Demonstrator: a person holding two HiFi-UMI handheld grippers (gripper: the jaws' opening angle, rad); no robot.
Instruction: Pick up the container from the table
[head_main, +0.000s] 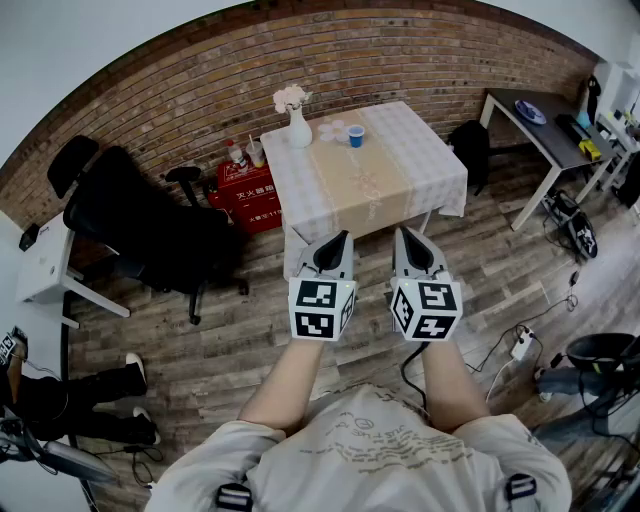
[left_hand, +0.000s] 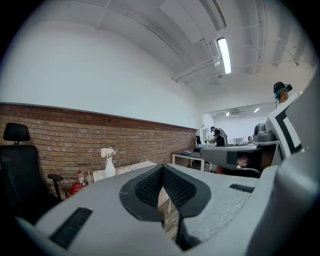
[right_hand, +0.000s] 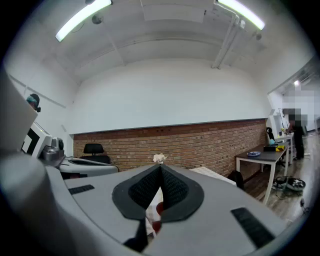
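A small blue container (head_main: 356, 135) stands on the far part of a table under a pale checked cloth (head_main: 430, 170), beside a white vase with flowers (head_main: 296, 125). Both grippers hang side by side in front of the person, short of the table's near edge. My left gripper (head_main: 339, 238) is shut with nothing in it, and so is my right gripper (head_main: 404, 233). In the left gripper view the shut jaws (left_hand: 161, 168) point toward the vase (left_hand: 109, 165). In the right gripper view the shut jaws (right_hand: 160, 168) hide most of the table; only the flowers (right_hand: 159, 158) show above them.
A black office chair (head_main: 150, 235) stands left of the table, with a red box (head_main: 245, 195) by the brick wall. A black bag (head_main: 470, 145) and a white desk (head_main: 545, 130) are at the right. Cables and a power strip (head_main: 521, 345) lie on the wooden floor.
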